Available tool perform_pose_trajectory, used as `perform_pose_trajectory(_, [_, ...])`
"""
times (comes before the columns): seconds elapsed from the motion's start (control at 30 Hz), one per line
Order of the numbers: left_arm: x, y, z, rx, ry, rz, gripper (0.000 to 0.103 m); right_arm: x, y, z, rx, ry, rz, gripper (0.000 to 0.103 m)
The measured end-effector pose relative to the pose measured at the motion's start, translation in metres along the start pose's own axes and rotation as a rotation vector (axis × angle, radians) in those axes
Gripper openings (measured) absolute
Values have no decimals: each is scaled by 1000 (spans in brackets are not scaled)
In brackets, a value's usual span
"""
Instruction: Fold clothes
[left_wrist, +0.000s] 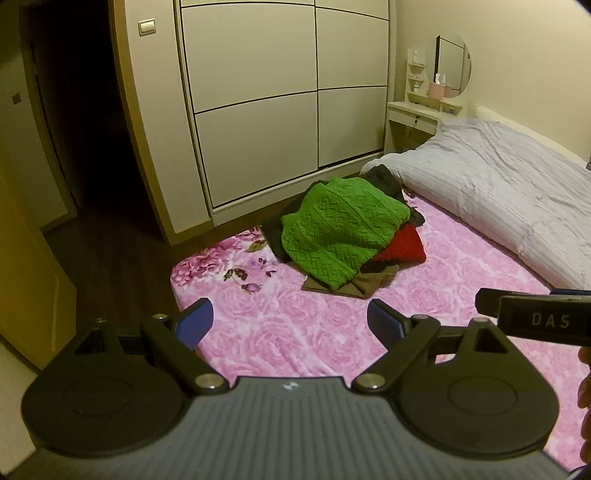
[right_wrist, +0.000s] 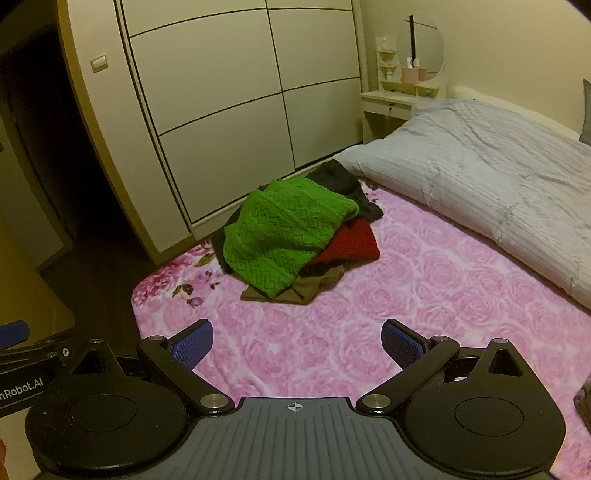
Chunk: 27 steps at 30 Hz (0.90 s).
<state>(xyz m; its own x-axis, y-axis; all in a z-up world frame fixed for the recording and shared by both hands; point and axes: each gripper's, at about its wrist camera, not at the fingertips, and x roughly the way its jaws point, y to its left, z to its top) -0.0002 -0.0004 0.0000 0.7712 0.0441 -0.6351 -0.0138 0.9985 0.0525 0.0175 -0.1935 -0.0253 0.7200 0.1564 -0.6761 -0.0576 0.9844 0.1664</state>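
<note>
A pile of clothes lies near the far left corner of the pink floral bed cover (left_wrist: 314, 332) (right_wrist: 406, 295). A green knit sweater (left_wrist: 340, 229) (right_wrist: 284, 232) is on top, over a red garment (left_wrist: 402, 247) (right_wrist: 351, 240), an olive-brown garment (left_wrist: 354, 284) (right_wrist: 306, 288) and dark clothes (left_wrist: 384, 181) (right_wrist: 336, 177). My left gripper (left_wrist: 290, 321) is open and empty, above the bed in front of the pile. My right gripper (right_wrist: 297, 343) is open and empty, also short of the pile. The right gripper's body shows at the right edge of the left wrist view (left_wrist: 535, 317).
A rolled grey-white duvet (left_wrist: 498, 192) (right_wrist: 498, 184) lies along the right of the bed. A cream sliding wardrobe (left_wrist: 258, 110) (right_wrist: 221, 110) stands behind. A small dresser with a round mirror (left_wrist: 448, 62) (right_wrist: 419, 44) is at the back right. Dark wood floor and a doorway (left_wrist: 85, 129) are left.
</note>
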Motion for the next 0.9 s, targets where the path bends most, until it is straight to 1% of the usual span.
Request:
perform_pose_trajectory(0.13, [-2, 0, -1, -19, 1, -17, 89, -2, -1, 4, 2, -1, 4, 100])
perform_pose_trajectory(0.33, [2, 22, -5, -17, -3, -31, 89, -5, -5, 10, 4, -5, 11, 100])
perform_pose_trajectory(0.53, [7, 28, -6, -15, -4, -27, 89, -10, -7, 10, 7, -15, 12, 100])
perform_pose_trajectory(0.67, [6, 39, -9, -14, -5, -28, 89, -13, -10, 11, 7, -22, 14, 100])
perform_pose_trajectory(0.83, [1, 12, -2, -6, -5, -10, 89, -14, -11, 15, 12, -26, 14, 100])
perform_pose_trajectory(0.9, [0, 12, -2, -4, -7, -9, 89, -14, -12, 15, 14, -28, 14, 100])
